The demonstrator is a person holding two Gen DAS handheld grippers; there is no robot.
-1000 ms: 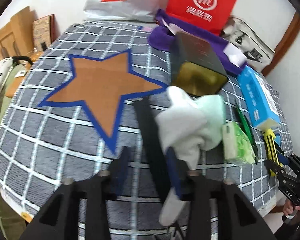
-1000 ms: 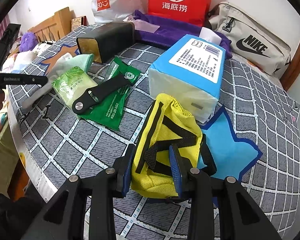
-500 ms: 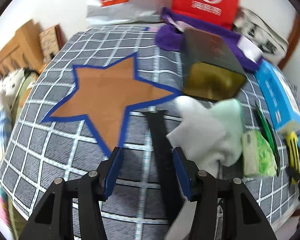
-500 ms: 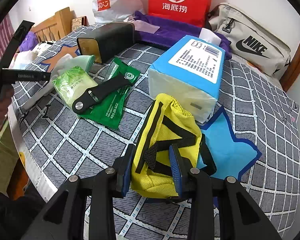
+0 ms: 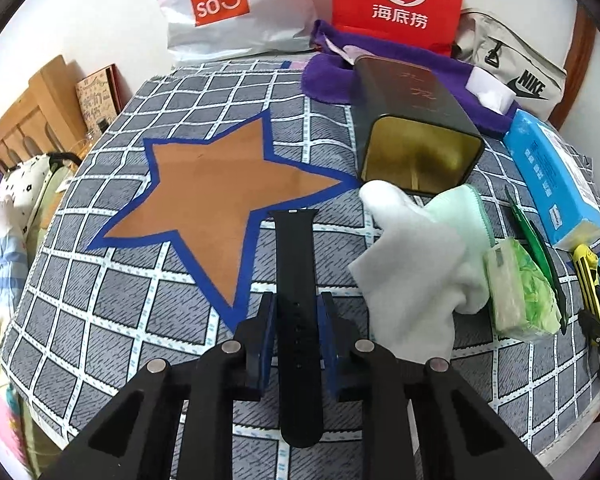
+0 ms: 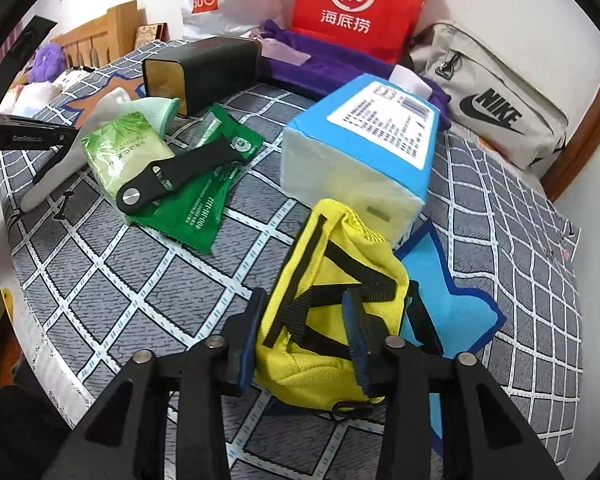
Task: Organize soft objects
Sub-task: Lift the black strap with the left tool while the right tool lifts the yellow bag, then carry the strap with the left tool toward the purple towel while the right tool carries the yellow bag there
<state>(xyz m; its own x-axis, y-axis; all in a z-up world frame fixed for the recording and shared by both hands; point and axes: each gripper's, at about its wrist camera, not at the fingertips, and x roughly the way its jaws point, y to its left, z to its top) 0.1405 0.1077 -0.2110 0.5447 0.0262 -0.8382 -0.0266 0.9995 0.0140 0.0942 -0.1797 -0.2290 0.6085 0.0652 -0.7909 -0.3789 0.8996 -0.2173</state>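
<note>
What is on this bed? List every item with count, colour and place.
bedspread: 1, grey check, underneath
orange star, blue star: 2, bedspread patches
tin: 1, dark, on its side, centre
white cloth, mint cloth: 2, before tin
green tissue pack: 1, beside cloths
green sachet: 1, under buckled strap
buckled strap: 1, black, on sachet
blue tissue pack: 1, behind pouch
purple towel: 1, rear
red bag, white bag, Nike bag: 3, against wall
left gripper: 1, black, shut on plain strap
right gripper: 1, black, shut on yellow pouch
</note>
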